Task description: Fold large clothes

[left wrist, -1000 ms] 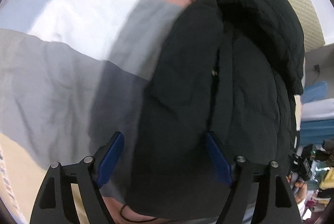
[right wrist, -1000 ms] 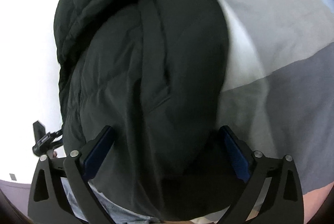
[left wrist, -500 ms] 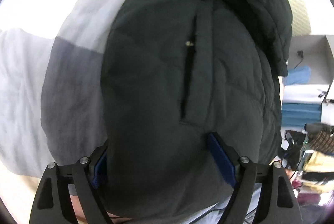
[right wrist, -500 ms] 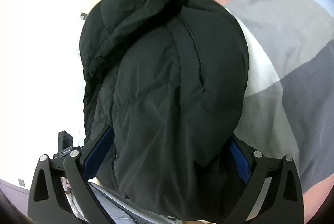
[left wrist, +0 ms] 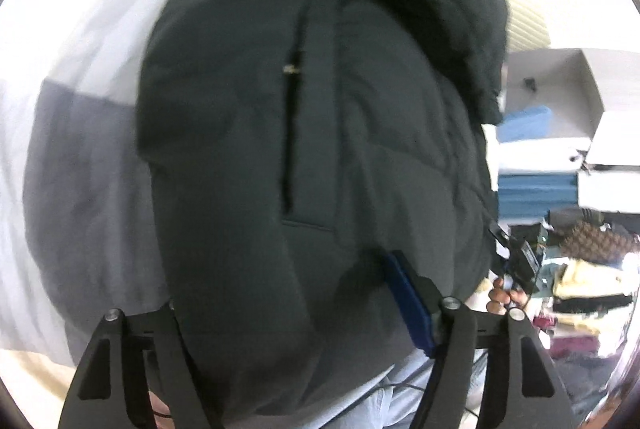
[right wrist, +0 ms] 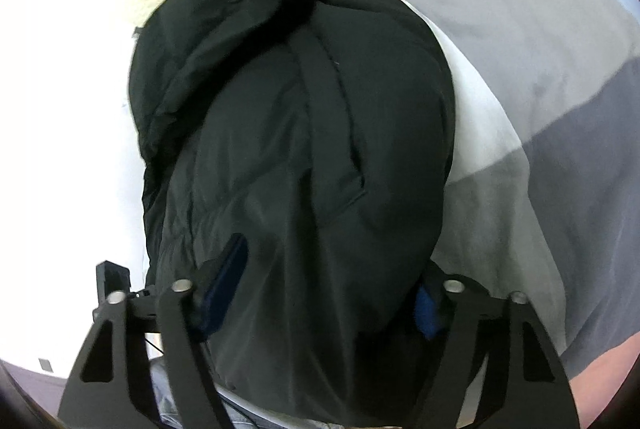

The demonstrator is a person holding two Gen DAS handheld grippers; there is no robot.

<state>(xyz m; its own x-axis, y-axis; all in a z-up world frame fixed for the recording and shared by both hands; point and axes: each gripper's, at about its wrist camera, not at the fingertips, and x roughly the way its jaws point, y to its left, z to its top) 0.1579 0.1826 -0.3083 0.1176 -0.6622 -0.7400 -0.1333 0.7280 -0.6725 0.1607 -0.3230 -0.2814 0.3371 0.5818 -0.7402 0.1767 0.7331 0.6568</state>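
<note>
A big black puffy jacket (left wrist: 320,157) lies bunched up on a bed, on top of a blanket (right wrist: 560,77) with grey, white, pink and light blue patches. The near end of the jacket is down between both pairs of tongs, and its hood end is at the far side.

The left tongs (left wrist: 288,309) have just been closing, and the jacket's near edge is between the jaws. The blue pad (left wrist: 408,305) on the right finger presses into the puffy cloth. The left pad is hidden under the jacket, so the grip looks tight (but only one side shows).

The right tongs (right wrist: 324,289) have also just been closing on the jacket. Both blue pads (right wrist: 224,285) dig into the black cloth, one on each side, with a thick fold bunched between them.

In the left view, a zip pocket (left wrist: 292,133) runs up the middle of the jacket. Far to the right, past the jacket, a hand (left wrist: 504,295) holds a black handle, and behind it are blue stacked things (left wrist: 536,189) and piles of clothes (left wrist: 592,289).
</note>
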